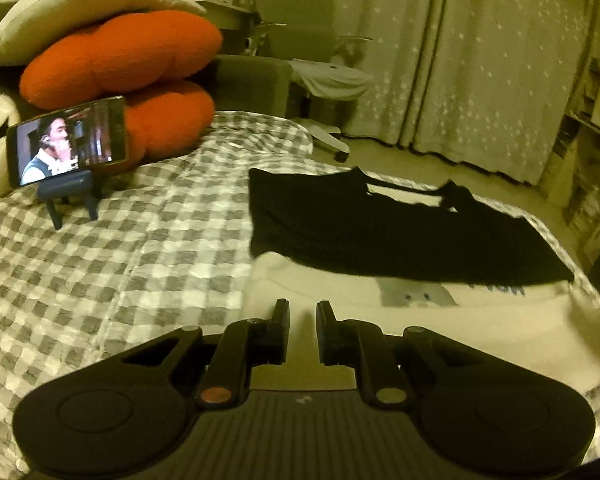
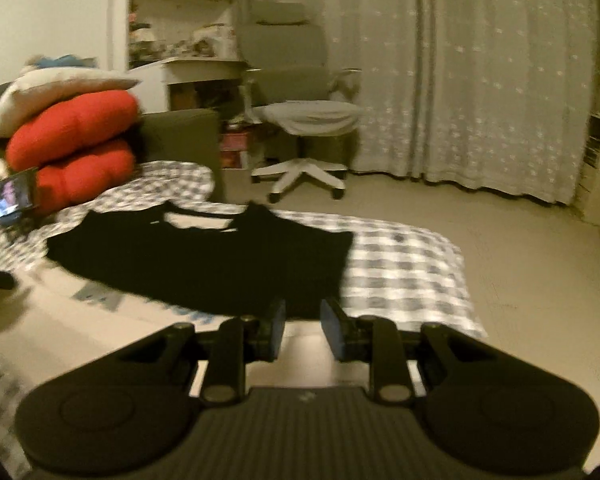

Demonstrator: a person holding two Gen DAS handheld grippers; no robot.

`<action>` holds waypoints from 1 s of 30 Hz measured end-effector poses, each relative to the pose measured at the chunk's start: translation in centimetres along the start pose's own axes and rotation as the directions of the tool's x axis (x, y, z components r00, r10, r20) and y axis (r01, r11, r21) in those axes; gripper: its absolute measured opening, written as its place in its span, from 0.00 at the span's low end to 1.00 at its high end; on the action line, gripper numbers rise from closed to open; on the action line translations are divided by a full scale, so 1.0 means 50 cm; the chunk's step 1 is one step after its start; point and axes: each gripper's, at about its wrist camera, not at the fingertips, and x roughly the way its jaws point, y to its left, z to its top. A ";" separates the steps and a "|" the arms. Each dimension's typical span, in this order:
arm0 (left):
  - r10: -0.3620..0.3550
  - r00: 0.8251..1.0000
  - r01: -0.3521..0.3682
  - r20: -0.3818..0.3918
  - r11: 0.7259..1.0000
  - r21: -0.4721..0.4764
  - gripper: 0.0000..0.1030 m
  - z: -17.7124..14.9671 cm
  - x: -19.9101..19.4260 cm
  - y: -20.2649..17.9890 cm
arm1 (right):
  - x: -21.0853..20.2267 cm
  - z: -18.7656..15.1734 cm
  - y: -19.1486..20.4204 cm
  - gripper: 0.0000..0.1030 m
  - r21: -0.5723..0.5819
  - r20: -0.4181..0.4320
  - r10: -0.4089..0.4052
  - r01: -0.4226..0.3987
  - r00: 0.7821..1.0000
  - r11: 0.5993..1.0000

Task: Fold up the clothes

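1. Black top (image 1: 380,236), laid flat on a bed, overlaps the far part of a white garment (image 1: 340,300) that bears a grey printed figure (image 1: 418,295).
2. Both garments rest on a grey-and-white checked bedspread (image 1: 120,248).
3. Left claw (image 1: 302,312) hovers over the near edge of the white garment, fingers narrowly parted, holding nothing.
4. Right claw (image 2: 302,314), blue-padded, sits at the near hem of the black top (image 2: 204,264); fingers narrowly apart, empty.
5. Phone (image 1: 68,140) on a small blue stand (image 1: 70,192), screen lit, stands left of the garments.
6. Two orange cushions (image 1: 120,60) and a pale pillow (image 1: 80,4) are stacked behind the phone.
7. Swivel chair (image 2: 304,112) and star-patterned curtain (image 2: 480,80) stand beyond the bed.
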 end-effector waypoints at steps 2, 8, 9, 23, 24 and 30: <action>-0.001 1.000 0.001 0.003 1.000 0.030 0.12 -0.008 0.000 -0.015 | 0.010 -0.007 0.025 0.22 -0.019 -0.023 0.020 -0.021 1.000 1.000; -0.014 0.998 0.016 -0.054 0.999 0.044 0.12 -0.025 0.018 -0.033 | 0.039 -0.030 0.103 0.22 -0.098 -0.106 0.081 -0.092 0.991 0.991; -0.009 0.998 0.012 -0.061 0.999 0.049 0.12 -0.028 0.022 -0.035 | 0.043 -0.035 0.114 0.22 -0.105 -0.118 0.092 -0.104 0.989 0.989; -0.036 0.994 0.033 -0.101 0.999 -0.025 0.16 -0.027 0.034 -0.012 | 0.061 -0.045 0.101 0.22 -0.085 -0.146 0.061 -0.074 0.987 0.994; -0.040 0.994 0.036 -0.103 0.999 -0.037 0.16 -0.026 0.034 -0.008 | 0.062 -0.045 0.097 0.22 -0.083 -0.145 0.051 -0.063 0.988 0.995; -0.048 0.993 0.039 -0.108 0.996 -0.083 0.16 -0.026 0.033 0.006 | 0.067 -0.040 0.066 0.22 -0.044 -0.145 0.012 -0.018 0.989 0.999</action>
